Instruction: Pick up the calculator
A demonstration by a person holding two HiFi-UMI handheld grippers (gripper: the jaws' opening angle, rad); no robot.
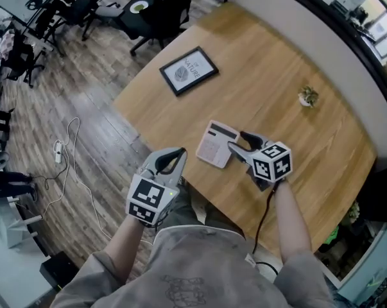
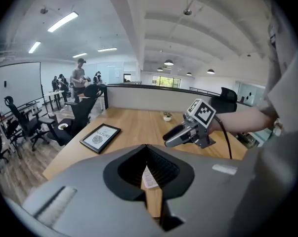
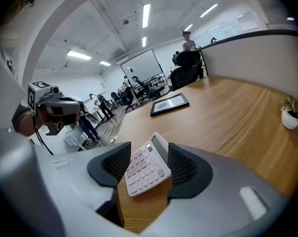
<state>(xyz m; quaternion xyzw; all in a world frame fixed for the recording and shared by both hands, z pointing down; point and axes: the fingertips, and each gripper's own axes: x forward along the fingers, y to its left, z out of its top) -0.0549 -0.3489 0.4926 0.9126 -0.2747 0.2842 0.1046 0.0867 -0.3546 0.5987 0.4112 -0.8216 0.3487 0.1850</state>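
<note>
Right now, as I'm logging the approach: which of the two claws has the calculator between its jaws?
The right claw: its open jaws flank the calculator. The left claw is shut and well short of it.

The calculator [image 1: 216,144] was a slim, pale, rectangular unit with rows of light keys and a greyish display strip along its top end. It lay face up and flat on the wooden table [image 1: 289,127], near the person's edge and turned at an angle to it. In the right gripper view, the calculator [image 3: 148,169] sat between the parted jaws of the right gripper [image 1: 238,140], its display end pointing away from the camera.
</note>
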